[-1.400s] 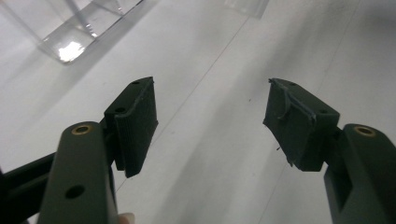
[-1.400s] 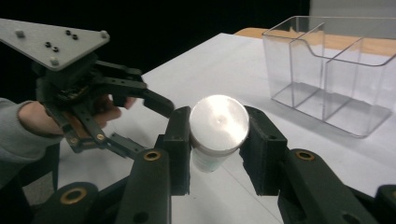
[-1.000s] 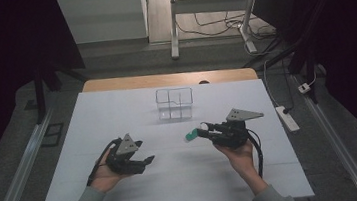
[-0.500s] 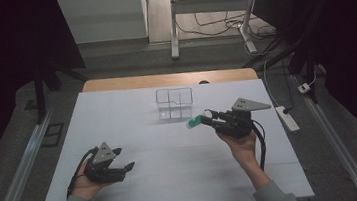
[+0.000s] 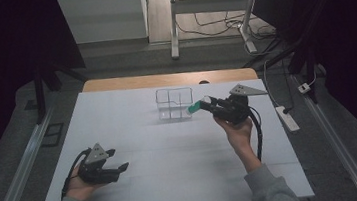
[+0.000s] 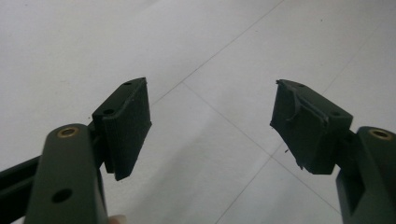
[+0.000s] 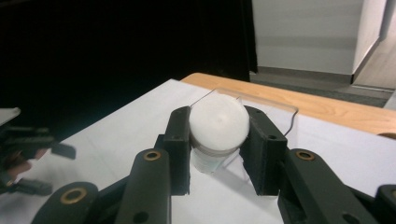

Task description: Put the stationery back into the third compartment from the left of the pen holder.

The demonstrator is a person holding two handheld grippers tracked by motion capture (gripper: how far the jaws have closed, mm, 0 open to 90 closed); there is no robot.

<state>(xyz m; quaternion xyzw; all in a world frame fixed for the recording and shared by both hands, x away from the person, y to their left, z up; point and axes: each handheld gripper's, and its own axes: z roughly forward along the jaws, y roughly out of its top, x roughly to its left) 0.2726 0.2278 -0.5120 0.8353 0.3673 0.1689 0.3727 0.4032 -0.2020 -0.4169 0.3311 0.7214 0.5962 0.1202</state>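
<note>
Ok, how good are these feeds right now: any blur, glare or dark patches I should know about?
High view: the white table is evenly lit, the surroundings nearly black, and the clear container is faint. Left gripper view: the left gripper is sharp, with no glare on the table. Right gripper view: the white cap held in the right gripper is soft and washed out, and the background at left is dark.

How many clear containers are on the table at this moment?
1. The clear container stands at the far middle of the table, just left of the right gripper, which holds a white-capped object.
</note>
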